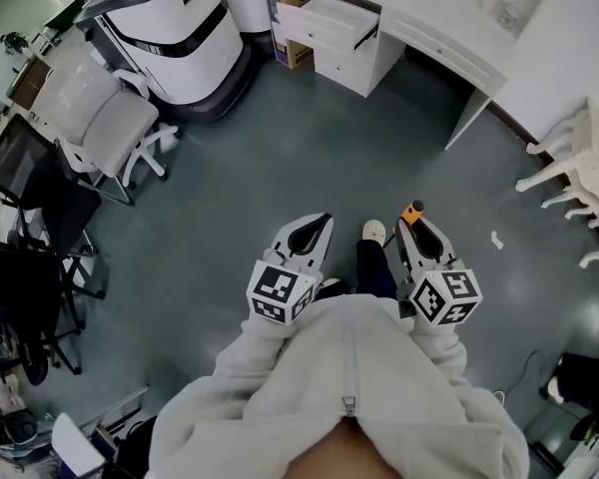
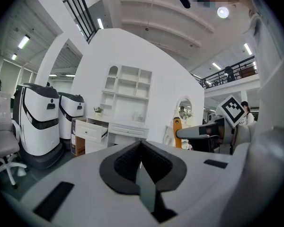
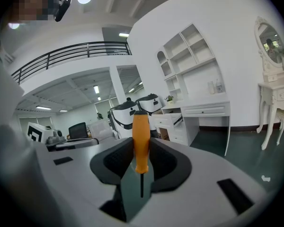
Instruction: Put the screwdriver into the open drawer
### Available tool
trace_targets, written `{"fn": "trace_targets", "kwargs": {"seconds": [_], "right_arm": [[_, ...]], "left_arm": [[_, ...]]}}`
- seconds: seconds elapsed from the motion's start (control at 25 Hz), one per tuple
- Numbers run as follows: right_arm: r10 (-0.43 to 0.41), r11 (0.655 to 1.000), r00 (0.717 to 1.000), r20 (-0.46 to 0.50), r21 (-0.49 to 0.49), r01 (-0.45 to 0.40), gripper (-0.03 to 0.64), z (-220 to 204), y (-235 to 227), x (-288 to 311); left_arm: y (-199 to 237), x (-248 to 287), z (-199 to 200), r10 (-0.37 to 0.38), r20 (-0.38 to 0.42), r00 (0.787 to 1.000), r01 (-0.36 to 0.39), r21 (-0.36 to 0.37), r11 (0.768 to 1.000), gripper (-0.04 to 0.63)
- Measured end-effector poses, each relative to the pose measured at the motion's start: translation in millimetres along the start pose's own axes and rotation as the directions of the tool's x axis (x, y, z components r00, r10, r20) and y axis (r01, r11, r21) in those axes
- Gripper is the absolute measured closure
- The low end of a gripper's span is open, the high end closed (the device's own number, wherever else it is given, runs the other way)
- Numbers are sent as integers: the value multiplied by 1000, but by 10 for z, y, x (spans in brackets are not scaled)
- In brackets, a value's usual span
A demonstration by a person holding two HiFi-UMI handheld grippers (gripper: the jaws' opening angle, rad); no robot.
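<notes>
Screwdriver (image 3: 141, 141) in R claw (image 3: 142, 167)

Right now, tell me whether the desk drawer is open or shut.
Open: the drawer juts out from the front of the white desk, seen in all three views.

Your way to the open drawer (image 1: 324, 20) at far centre lies over bare floor (image 1: 309, 158). Just left of it stand a cardboard box (image 1: 299, 56) and two white machines (image 1: 175, 28). Chairs (image 1: 110, 118) crowd the left. A desk support (image 1: 469, 118) and curved table legs (image 1: 564, 180) project on the right.
</notes>
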State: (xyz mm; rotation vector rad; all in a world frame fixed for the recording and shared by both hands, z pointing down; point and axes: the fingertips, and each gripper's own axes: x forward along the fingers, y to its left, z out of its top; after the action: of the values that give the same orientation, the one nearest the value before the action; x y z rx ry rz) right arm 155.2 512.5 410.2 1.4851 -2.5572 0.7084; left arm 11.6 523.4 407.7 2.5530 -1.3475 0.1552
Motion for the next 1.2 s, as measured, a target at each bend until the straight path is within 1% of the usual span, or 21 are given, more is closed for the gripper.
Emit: {"fn": "trace_targets", "kwargs": {"seconds": [0.2,0.52,0.64,0.84,1.2], "right_arm": [[4,1000,1000,-20,0,-4,495,15,-105,101],[37,999,999,-34,5,-37,495,168,-297,503],[55,998,998,-44,-5,-55,495,263,-378,689],[61,998,997,-45,-12,-61,495,485,-613,1003],[87,996,994,-61,-23,-89,495,755,-1011,1548]], "left_arm": [[66,130,14,11,2,1000,-11,-12,1000,578],[316,430,90,50,-11,999,-50,-12,999,578],[462,590,145,75,-7,997,-75,-16,997,578],[673,929,246,100,0,995,-100,-25,995,578],[934,1539,349,121,-5,993,-122,-35,992,578]]}}
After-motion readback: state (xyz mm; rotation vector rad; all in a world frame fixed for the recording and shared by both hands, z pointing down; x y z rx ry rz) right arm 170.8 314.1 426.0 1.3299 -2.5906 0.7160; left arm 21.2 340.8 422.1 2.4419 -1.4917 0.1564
